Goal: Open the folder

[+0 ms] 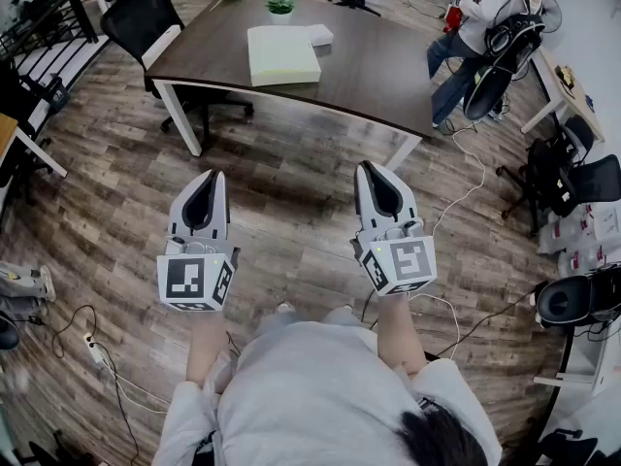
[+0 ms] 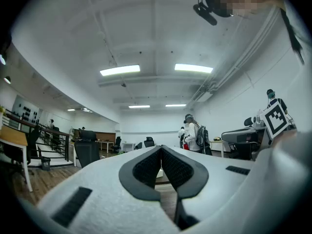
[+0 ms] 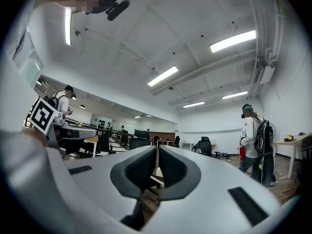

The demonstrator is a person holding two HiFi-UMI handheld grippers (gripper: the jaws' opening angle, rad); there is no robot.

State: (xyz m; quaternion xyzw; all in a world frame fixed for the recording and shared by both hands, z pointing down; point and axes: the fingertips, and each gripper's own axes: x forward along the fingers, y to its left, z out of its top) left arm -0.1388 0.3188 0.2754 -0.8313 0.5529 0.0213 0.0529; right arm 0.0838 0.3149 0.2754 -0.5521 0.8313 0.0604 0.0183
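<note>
A pale yellow-white folder point(image 1: 281, 54) lies flat and closed on the dark brown table point(image 1: 369, 66) at the far side of the head view. Both grippers are held over the wooden floor, well short of the table. My left gripper point(image 1: 211, 178) is shut, its jaws meeting at the tips with nothing between them. My right gripper point(image 1: 370, 169) is shut too, and empty. In the left gripper view the closed jaws point(image 2: 161, 148) point level across the room; the right gripper view shows the same point(image 3: 157, 148). The folder is hidden behind the jaws in both gripper views.
A small white box point(image 1: 319, 35) and a little green plant point(image 1: 280, 7) sit behind the folder. Black office chairs point(image 1: 144, 17) stand at the table's left. A seated person point(image 1: 485, 17) is at the right end. Cables point(image 1: 456, 202) trail on the floor.
</note>
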